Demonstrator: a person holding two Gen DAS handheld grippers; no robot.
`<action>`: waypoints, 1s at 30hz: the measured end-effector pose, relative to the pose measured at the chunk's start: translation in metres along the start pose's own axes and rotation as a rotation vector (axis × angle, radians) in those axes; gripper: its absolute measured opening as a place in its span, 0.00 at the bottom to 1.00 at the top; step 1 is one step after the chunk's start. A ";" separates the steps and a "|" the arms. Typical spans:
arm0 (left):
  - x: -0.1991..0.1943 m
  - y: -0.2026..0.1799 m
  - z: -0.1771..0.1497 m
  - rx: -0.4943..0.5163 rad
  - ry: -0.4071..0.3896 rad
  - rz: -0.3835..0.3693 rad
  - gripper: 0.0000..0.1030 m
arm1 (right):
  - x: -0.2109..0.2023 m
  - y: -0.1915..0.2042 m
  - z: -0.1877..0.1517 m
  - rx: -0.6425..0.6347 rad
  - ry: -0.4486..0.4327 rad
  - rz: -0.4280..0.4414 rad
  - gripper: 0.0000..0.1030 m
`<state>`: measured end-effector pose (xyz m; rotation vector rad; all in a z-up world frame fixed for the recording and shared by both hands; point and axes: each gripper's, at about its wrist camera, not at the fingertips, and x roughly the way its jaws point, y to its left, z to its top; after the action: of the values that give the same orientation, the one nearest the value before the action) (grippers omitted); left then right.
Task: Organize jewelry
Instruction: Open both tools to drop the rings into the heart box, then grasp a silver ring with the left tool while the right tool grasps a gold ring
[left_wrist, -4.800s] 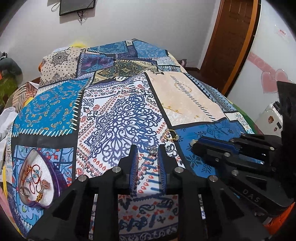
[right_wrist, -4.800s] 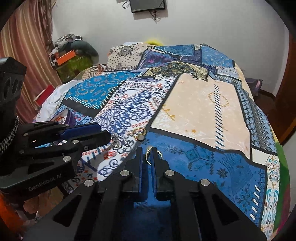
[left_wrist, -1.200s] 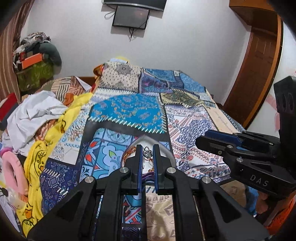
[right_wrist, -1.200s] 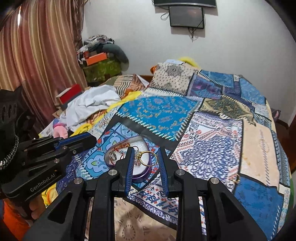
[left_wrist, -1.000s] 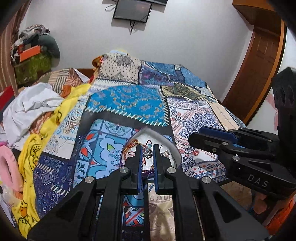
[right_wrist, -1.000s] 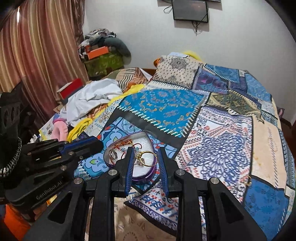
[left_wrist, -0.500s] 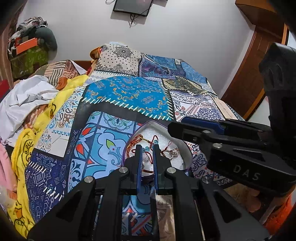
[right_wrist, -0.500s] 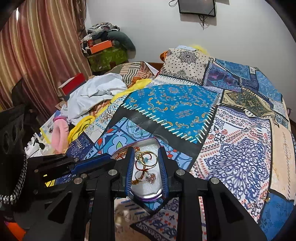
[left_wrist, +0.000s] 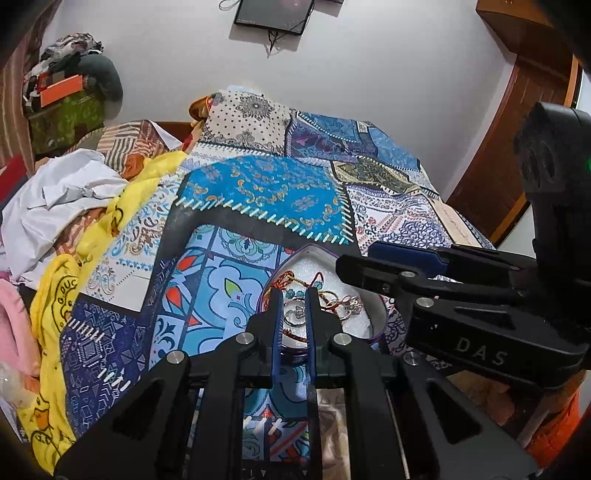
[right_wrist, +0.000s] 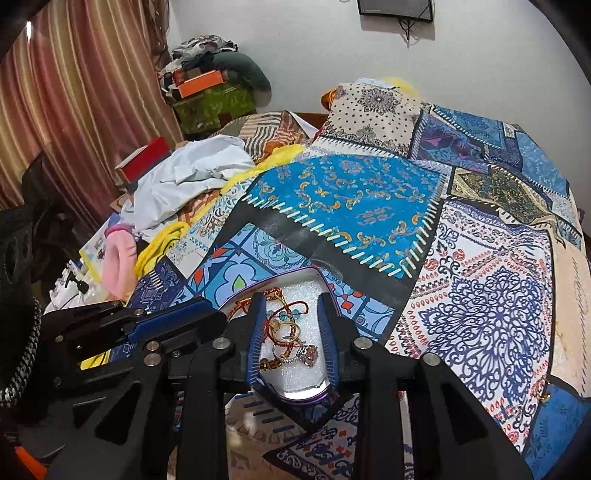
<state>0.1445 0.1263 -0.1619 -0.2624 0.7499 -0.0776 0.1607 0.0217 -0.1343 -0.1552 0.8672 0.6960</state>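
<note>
While both grippers hover over the heart-shaped tray (right_wrist: 303, 397) at lower centre, the right gripper (right_wrist: 293, 314) is opening, empty, rings (right_wrist: 291, 345) lying below it; the left gripper (left_wrist: 294, 301) pinches a silver earring (left_wrist: 297, 314).

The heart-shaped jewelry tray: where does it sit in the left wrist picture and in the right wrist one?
Left wrist: the heart-shaped jewelry tray lies just past the left gripper, lower middle, partly behind the right gripper.
Right wrist: it sits at lower middle, framed between the opening fingers of the right gripper, which hold nothing.
Shared landmark: the bright blue quilt patch just beyond the tray.
</note>
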 end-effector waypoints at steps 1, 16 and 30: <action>-0.003 -0.001 0.001 0.001 -0.006 0.004 0.11 | -0.003 0.000 0.000 0.001 -0.006 -0.001 0.30; -0.045 -0.036 0.015 0.050 -0.083 0.027 0.11 | -0.062 -0.011 -0.004 -0.004 -0.106 -0.062 0.30; -0.046 -0.101 0.024 0.137 -0.093 -0.005 0.25 | -0.112 -0.057 -0.027 0.078 -0.171 -0.142 0.30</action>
<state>0.1290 0.0419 -0.0881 -0.1367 0.6488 -0.1207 0.1290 -0.0886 -0.0772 -0.0853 0.7112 0.5342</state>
